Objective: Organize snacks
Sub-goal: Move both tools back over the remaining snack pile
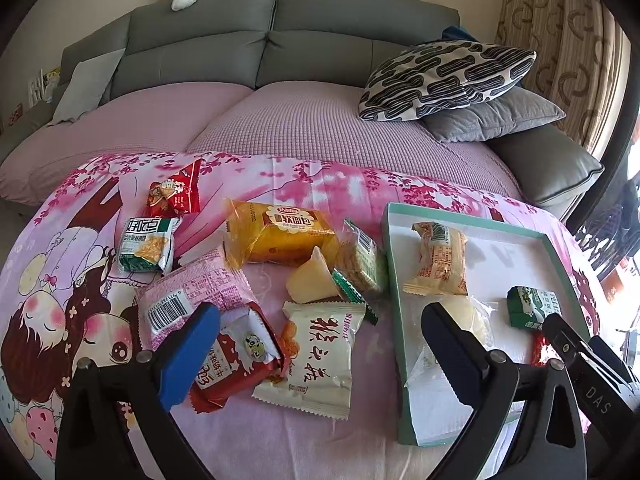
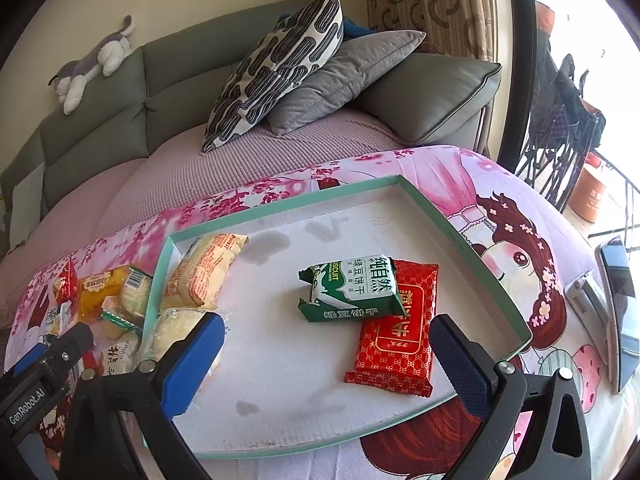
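Observation:
A shallow teal-rimmed tray [image 2: 404, 186] lies on the pink cartoon cloth; it also shows in the left wrist view [image 1: 390, 248]. In it lie a green biscuit pack [image 2: 352, 294] resting partly on a red packet [image 2: 396, 332], an orange-printed bread pack [image 2: 204, 276] and a clear-wrapped pale bun [image 2: 172, 330]. Left of the tray, loose snacks lie on the cloth: a yellow bread pack [image 1: 280, 232], a white pack with Chinese writing [image 1: 316, 360], a red pack [image 1: 236, 360], a pink pack [image 1: 192, 288]. My left gripper [image 1: 320, 348] is open above the white pack. My right gripper [image 2: 328, 354] is open and empty over the tray.
A red snack [image 1: 176, 196] and a green-white snack [image 1: 146, 246] lie at the far left. A phone [image 2: 618, 308] stands right of the tray. A grey sofa [image 1: 280, 40] with pillows [image 1: 444, 80] is behind the table.

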Motion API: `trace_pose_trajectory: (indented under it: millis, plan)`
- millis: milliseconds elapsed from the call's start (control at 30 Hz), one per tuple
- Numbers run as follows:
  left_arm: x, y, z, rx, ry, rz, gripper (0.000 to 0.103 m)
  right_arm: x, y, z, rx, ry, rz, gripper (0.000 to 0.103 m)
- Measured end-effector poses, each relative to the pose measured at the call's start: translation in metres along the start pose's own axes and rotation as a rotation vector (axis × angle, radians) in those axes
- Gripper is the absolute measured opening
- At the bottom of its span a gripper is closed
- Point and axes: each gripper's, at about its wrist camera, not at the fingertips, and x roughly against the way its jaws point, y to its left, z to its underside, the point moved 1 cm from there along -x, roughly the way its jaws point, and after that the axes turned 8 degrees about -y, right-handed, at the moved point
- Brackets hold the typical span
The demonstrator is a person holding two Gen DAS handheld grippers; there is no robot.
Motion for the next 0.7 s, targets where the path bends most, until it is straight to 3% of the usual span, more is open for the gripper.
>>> trace_pose_trajectory:
  millis: [167, 433, 700]
  plan:
    - [0.003, 0.022, -0.005, 0.011, 0.009, -0.032, 0.101, 0.003, 0.013, 0.001, 0.06, -0.013, -0.013, 0.103]
    - [0.012, 0.074, -0.009, -0.01, 0.033, -0.254, 0.101, 0.015, 0.05, 0.003, 0.098, -0.048, -0.121, 0.103]
    - [0.026, 0.123, -0.014, 0.122, 0.015, -0.301, 0.101, 0.019, 0.095, 0.012, 0.131, -0.036, -0.218, 0.103]
